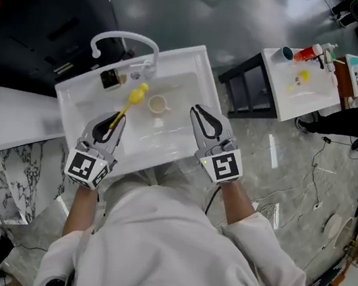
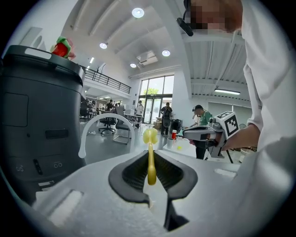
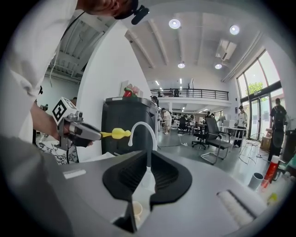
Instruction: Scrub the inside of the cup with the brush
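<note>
Gripping the brush (image 1: 130, 102) by the tail of its yellow handle, the left gripper (image 1: 117, 120) is hanging over the near side of the sink (image 1: 198, 60). Its fingers (image 2: 134, 175) are clamped on the handle, and the brush head is pointing away toward the tap (image 1: 125, 36). The right gripper (image 1: 202, 114) is hovering over the sink's right part with its fingers drawn nearly together on nothing. The cup (image 1: 159, 105) is showing below them through the narrow gap, untouched.

The cup is standing mouth up on the basin floor, just beside the brush head but apart from it, so scrubbing is likely not yet begun. To do this step well, the right fingers would probably need to open and take the cup by its wall or rim. A light cup on a slick basin may slide or tip under the brush. Since the grip is sitting far from the head, the left hand is better off tipping the head down into the mouth slowly and pressing lightly round the wall and bottom.

The basin seems to be holding only the cup, which looks empty, though it is showing too small to judge any residue. Well apart, on a white worktop (image 1: 318, 103), a teal cup (image 1: 286, 53) and a red bottle (image 1: 305, 54) are sitting.
</note>
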{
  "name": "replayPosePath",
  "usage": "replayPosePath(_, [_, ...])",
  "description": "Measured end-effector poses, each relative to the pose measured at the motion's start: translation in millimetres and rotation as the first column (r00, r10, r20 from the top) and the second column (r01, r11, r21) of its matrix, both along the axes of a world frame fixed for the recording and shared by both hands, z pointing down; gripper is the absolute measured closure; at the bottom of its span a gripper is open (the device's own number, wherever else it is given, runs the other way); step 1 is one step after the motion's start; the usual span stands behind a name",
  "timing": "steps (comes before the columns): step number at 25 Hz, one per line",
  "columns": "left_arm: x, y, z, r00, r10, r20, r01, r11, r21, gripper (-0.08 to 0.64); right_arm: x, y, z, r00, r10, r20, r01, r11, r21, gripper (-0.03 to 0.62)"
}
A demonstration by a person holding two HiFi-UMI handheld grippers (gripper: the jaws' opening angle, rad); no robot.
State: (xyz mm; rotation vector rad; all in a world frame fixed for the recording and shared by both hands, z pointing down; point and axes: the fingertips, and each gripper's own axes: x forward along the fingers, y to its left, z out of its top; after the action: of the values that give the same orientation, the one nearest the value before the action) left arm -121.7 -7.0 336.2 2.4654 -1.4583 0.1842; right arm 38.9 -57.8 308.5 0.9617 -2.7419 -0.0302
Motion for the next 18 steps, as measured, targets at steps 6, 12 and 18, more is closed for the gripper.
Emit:
replayPosePath(6, [-2.5, 1.5, -4.1, 1.0, -0.021, -0.011, 0.021, 1.0, 0.007, 0.518, 3.0, 3.1, -8.4, 0.999, 0.036, 0.015, -0.036, 0.999, 0.012, 0.594])
replayPosePath(12, [0.1, 3.5, -4.0, 1.0, -0.012, -0.017, 0.012, 1.0, 0.003, 0.518, 6.3, 6.5, -5.4, 0.999, 0.048, 0.01, -0.048, 0.999, 0.015, 0.595])
replayPosePath(18, [1.6, 6.0, -4.0, 1.0, -0.012, -0.02, 0.012, 1.0, 0.0, 0.518, 11.5, 6.7, -4.3, 0.998, 0.064, -0.015, -0.063, 0.998, 0.018, 0.595])
